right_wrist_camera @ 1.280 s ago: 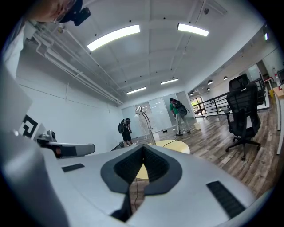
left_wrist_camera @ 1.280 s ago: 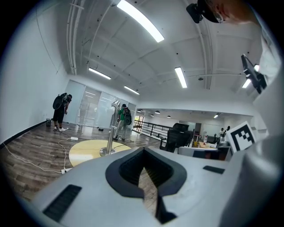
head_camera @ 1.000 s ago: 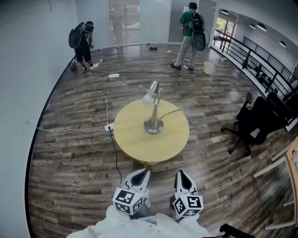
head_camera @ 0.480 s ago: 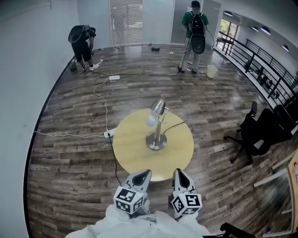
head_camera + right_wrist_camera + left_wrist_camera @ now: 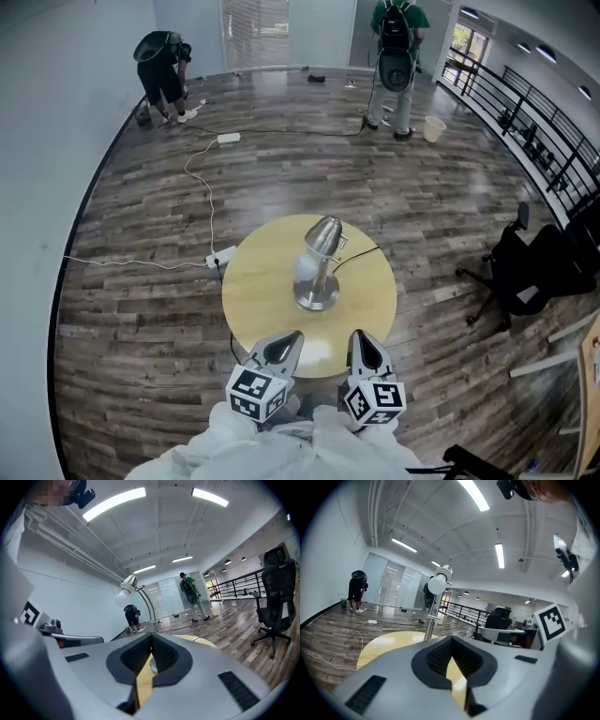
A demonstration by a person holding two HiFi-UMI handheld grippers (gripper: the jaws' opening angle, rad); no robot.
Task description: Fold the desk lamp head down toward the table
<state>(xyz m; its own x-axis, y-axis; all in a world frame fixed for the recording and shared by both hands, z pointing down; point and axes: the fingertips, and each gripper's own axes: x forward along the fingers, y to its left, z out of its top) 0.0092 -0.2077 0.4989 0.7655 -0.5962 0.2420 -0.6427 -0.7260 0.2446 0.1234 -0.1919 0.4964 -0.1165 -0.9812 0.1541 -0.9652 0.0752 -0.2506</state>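
The person had stepped closer: the round table (image 5: 246,281) now lay just ahead of the left tongs (image 5: 281,347) and right tongs (image 5: 366,352), both closed together and empty. The desk lamp (image 5: 319,272) stood at the table's centre, head still raised, folding seemingly not begun.

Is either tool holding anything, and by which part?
Nothing is held: the left tool and right tool are shut and empty, short of the lamp.

text: none you can read, on the desk or elsewhere | markers: left cube (image 5: 255,401) and right cube (image 5: 375,401) carry only black-and-white square patterns | letters, numbers: none
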